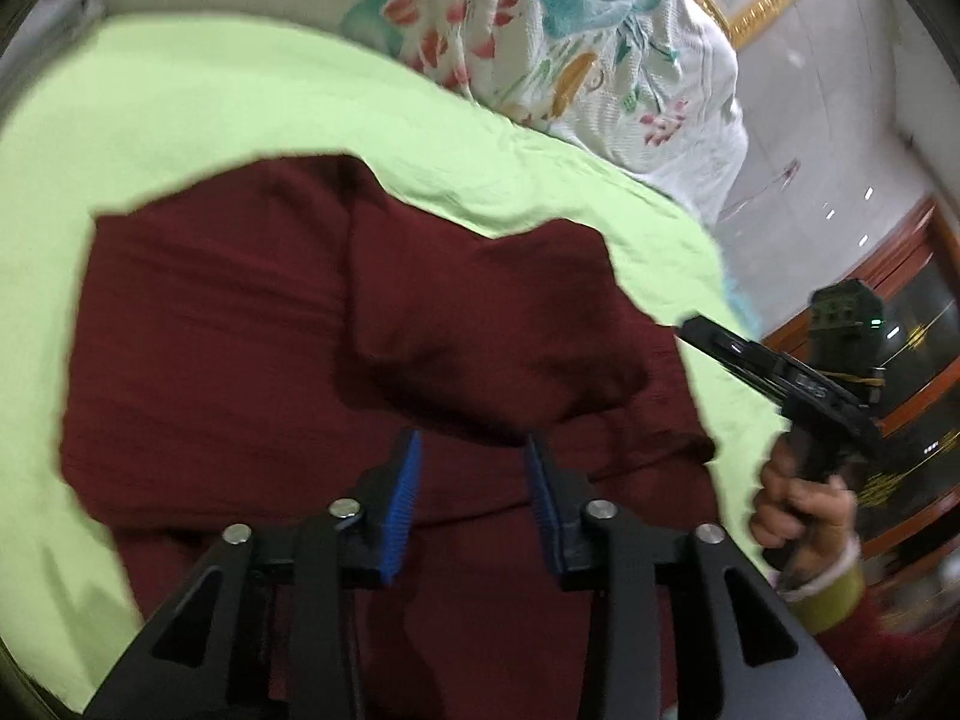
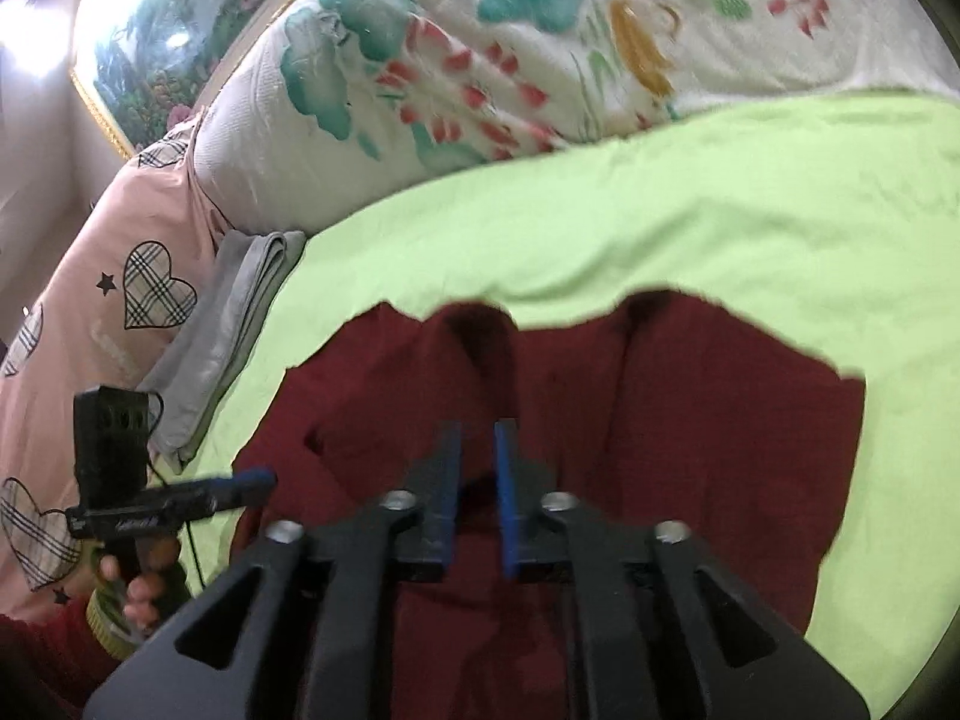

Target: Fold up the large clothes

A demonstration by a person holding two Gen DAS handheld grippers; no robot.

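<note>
A dark red garment (image 1: 288, 324) lies partly folded on a light green sheet (image 1: 252, 114), with a folded flap across its middle. My left gripper (image 1: 474, 450) hovers over its near part with the jaws apart and nothing between the blue pads. In the right wrist view the same garment (image 2: 690, 408) lies on the green sheet (image 2: 660, 216). My right gripper (image 2: 478, 429) is above it, jaws slightly apart and empty. The right gripper also shows in the left wrist view (image 1: 684, 324), and the left gripper shows in the right wrist view (image 2: 264, 477).
A white floral quilt (image 2: 480, 42) is piled at the back of the bed. A pink heart-print cover (image 2: 78, 312) and a folded grey cloth (image 2: 234, 324) lie at the left. A wooden cabinet (image 1: 900, 360) stands beyond the bed's right edge.
</note>
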